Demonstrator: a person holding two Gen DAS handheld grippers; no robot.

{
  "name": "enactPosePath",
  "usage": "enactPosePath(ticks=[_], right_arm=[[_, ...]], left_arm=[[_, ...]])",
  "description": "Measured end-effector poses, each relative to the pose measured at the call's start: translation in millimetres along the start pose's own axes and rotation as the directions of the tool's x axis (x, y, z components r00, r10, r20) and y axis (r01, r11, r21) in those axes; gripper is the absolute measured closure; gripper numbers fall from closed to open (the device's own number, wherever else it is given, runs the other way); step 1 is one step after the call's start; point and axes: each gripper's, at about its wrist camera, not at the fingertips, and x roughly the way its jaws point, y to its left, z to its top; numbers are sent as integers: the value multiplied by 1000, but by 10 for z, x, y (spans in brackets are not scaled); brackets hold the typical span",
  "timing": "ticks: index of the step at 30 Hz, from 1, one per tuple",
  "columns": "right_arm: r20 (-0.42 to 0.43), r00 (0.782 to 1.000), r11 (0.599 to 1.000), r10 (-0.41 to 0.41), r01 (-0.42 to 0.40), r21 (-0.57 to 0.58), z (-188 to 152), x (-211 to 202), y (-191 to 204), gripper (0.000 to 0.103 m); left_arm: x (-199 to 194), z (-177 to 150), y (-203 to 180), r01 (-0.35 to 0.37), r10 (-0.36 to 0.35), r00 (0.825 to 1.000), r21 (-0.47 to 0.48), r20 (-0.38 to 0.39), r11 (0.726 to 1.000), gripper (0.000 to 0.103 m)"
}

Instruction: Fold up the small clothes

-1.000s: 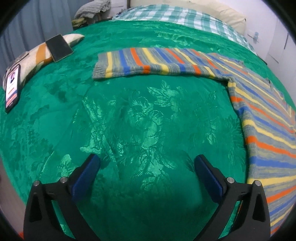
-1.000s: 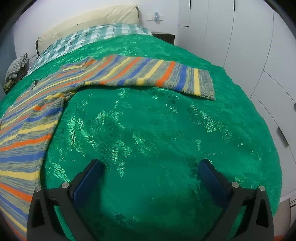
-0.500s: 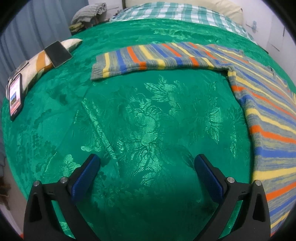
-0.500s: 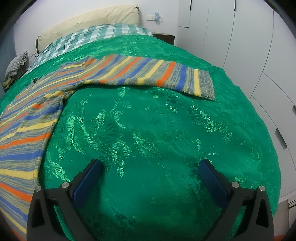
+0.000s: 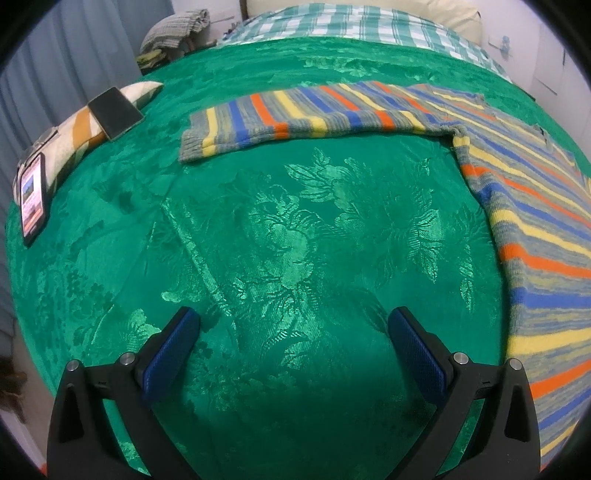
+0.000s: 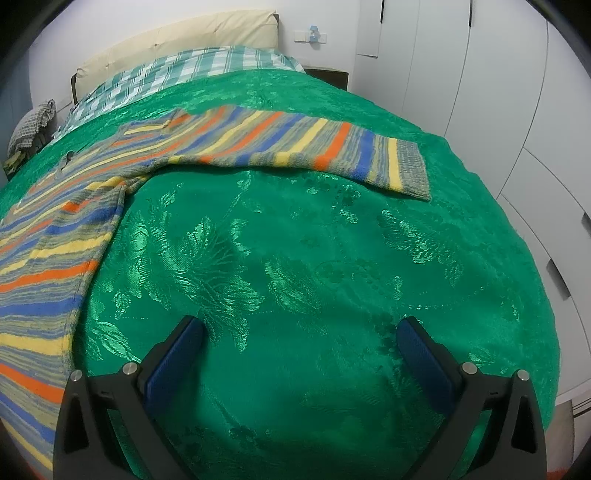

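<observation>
A striped sweater in grey, blue, yellow and orange lies flat on a green bedspread. In the left wrist view its left sleeve stretches across the far middle and its body runs down the right side. In the right wrist view the other sleeve reaches right, ending in a grey cuff, and the body fills the left. My left gripper is open and empty above bare bedspread, short of the sleeve. My right gripper is open and empty above the bedspread, short of the other sleeve.
Two phones lie on a striped cushion at the bed's left edge. A checked sheet and a cream headboard are at the far end. White wardrobe doors stand close on the right.
Both grippers have risen and pulled back a little, so both views show more of the bed. The sweater has not moved. Both stay open.
</observation>
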Motion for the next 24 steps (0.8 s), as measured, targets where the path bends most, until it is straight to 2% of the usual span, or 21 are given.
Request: enactPosePath(ticks=[24], right_arm=[[-74,997,1000,-11,9,-30,64,84,47,0]], left_arm=[[31,18,22,18,-18,1000,-19,-13,1000,0]])
